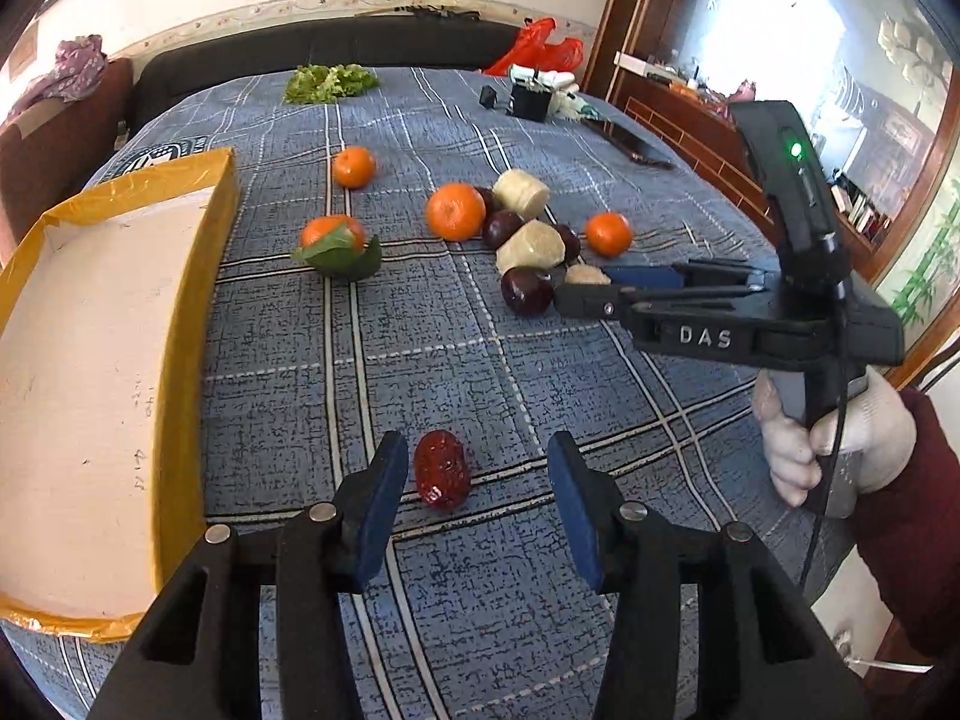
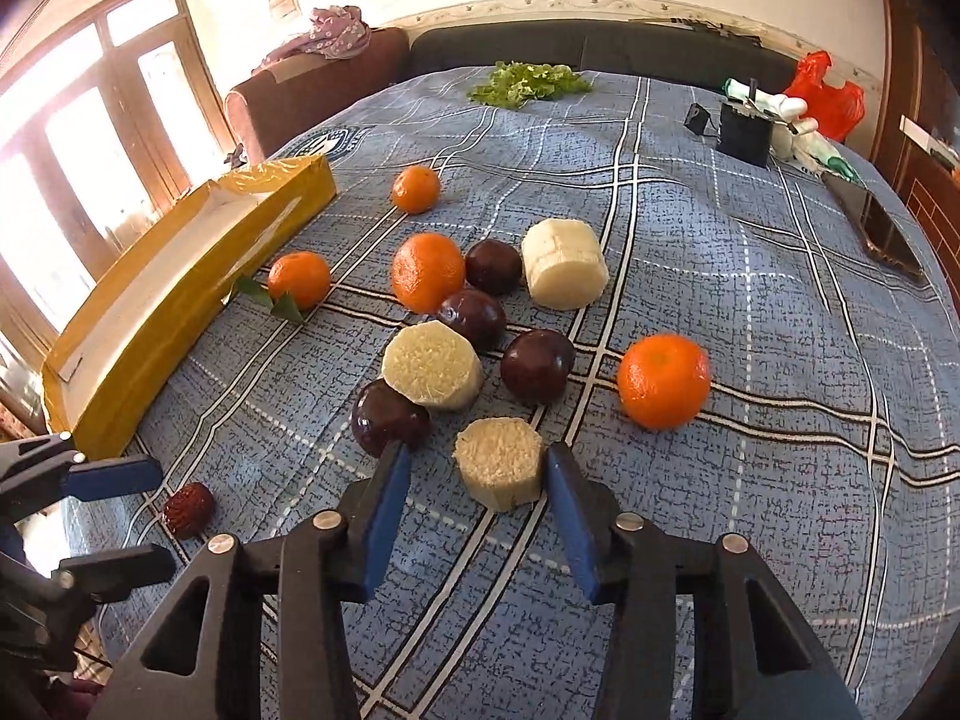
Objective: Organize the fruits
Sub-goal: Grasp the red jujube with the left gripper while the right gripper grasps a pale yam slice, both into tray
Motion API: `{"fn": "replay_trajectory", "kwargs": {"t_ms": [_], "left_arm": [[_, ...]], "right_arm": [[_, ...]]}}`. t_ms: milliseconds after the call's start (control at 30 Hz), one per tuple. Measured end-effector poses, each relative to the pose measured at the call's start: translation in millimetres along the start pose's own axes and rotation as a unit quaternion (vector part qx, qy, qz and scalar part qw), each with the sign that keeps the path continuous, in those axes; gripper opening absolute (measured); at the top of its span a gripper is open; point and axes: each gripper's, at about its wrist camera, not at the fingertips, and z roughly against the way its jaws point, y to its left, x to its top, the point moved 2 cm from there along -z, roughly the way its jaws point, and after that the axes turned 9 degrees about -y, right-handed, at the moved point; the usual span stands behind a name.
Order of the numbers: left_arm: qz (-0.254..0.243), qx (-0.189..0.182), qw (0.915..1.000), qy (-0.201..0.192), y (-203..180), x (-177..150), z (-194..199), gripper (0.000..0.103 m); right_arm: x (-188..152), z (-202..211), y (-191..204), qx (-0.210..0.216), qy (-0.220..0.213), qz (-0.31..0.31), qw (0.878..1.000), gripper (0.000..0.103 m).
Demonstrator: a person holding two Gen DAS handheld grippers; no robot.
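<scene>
Two grippers poised over fruit on a blue plaid cloth (image 2: 750,324).

Nearest, the left gripper (image 1: 477,480) stands part open around a red date (image 1: 442,477), pads not touching it. The right gripper (image 2: 477,483) brackets a pale sugarcane chunk (image 2: 497,468); its right pad looks to touch, though contact is unclear. Farther lie dark plums (image 2: 537,365), oranges (image 2: 663,380) and, left, a yellow box (image 1: 72,360).

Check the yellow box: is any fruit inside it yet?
No. In the left wrist view the yellow box shows only its bare pale floor, while the oranges lie out on the cloth.
</scene>
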Motion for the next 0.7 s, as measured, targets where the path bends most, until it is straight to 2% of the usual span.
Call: {"fn": "replay_trajectory", "kwargs": {"t_ms": [100,167,233,367,433,700], "left_arm": [[-0.001,0.006,0.9999,0.012,-2,-3,-8,0.047],[-0.004,0.018,0.9996,0.023,-3,-6,-15,0.036],[-0.013,0.035,0.9991,0.02,-3,-7,-16,0.019],[0.007,0.038,0.9992,0.014,5,-7,-13,0.019],[0.017,0.038,0.9991,0.007,8,-6,-9,0.019],[0.06,0.028,0.9967,-0.046,25,10,36,0.019]], "right_arm": [[0,1,-2,0.005,-0.001,-0.005,1.0,0.047],[1,0,-3,0.006,-0.001,-0.005,1.0,0.048],[0,0,-2,0.008,-0.002,-0.005,1.0,0.049],[0,1,-2,0.008,-0.004,-0.007,1.0,0.047],[0,1,-1,0.008,-0.003,-0.009,1.0,0.033],[-1,29,6,0.017,-0.022,-0.023,0.999,0.033]]}}
